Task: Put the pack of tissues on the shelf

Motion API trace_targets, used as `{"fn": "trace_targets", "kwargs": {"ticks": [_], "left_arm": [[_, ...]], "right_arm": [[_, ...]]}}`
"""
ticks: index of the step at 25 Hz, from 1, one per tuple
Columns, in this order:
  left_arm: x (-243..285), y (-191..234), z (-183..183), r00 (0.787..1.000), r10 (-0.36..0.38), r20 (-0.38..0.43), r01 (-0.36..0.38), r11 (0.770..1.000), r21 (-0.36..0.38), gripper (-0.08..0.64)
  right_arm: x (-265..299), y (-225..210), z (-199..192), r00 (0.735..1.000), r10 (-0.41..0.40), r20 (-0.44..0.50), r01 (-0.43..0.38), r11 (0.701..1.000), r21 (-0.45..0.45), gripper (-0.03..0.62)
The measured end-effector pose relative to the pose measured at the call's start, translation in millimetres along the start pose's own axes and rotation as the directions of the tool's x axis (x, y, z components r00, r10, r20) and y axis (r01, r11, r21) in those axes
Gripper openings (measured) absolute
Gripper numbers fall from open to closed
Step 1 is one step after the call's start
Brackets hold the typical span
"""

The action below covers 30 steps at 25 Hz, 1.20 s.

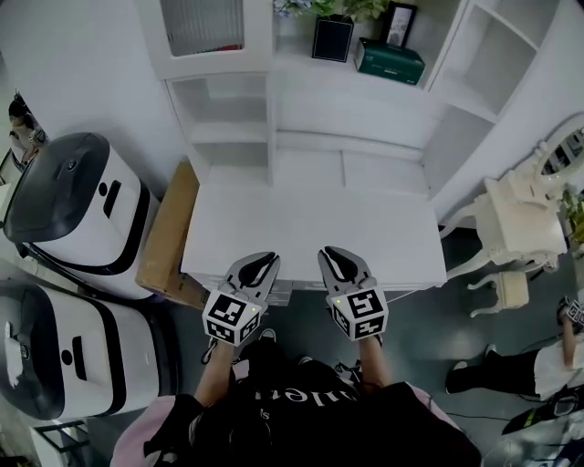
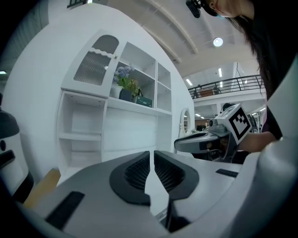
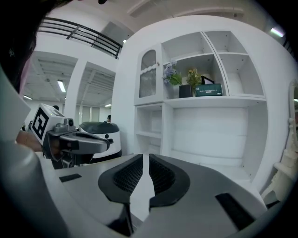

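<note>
**Green pack lies on the shelf; both jaws closed and empty**

Nearest to us, the left gripper (image 1: 265, 262) and right gripper (image 1: 334, 254) hang side by side over the near edge of the white tabletop (image 1: 310, 228). In each gripper view the ribbed pads stand together with only a thin slit between them and nothing in it. Neither gripper holds anything. The tabletop beyond them is bare, and a cardboard box (image 1: 169, 233) leans at its left side.

Further back, the white shelf (image 1: 292, 71) above the tabletop carries a black pot (image 1: 332, 38) with flowers. Just to the pot's right is a green pack (image 1: 390, 60), lying flat, with a picture frame (image 1: 400, 23) behind it. We judge this green pack to be the tissues. If so, it already lies where the task wants it.

On handling, our assessment is that the pack is light and soft-bodied, likely in a smooth wrapper that could slide under the pads. It would give under pressure rather than break. If it needs shifting, we advise taking it across its short width near the middle, with moderate closure. A corner grip would let it sag or twist. The pot stands close, so any approach should come from the pack's free right end.
</note>
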<state>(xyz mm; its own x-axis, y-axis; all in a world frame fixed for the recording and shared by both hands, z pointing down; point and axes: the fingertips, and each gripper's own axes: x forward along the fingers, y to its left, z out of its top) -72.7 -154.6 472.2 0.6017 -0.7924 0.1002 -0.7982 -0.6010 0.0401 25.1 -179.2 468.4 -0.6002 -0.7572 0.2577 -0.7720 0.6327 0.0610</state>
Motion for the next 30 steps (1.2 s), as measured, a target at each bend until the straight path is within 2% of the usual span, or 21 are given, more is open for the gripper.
{"fn": "trace_targets", "kwargs": {"ticks": [10,24,30], "left_arm": [[-33.2,10.4,-17.9,0.992,0.11,-0.054,-0.112,0.993,-0.03,0.031],[-33.9,2.2,-28.7,0.994,0.054,-0.097,-0.054,0.999,0.001,0.031],[-36.0,15.5,-34.9,0.992,0.057,-0.11,-0.06,0.998,-0.026,0.031]], "right_arm": [[-20.3,-6.4,-18.5,0.999,0.032,-0.024,-0.031,0.999,0.013,0.064],[-15.3,-7.5,-27.3,0.999,0.032,-0.034,-0.03,0.999,0.034,0.063],[-8.7,-3.5,-32.2,0.998,0.031,-0.049,-0.029,0.999,0.038,0.063]]}}
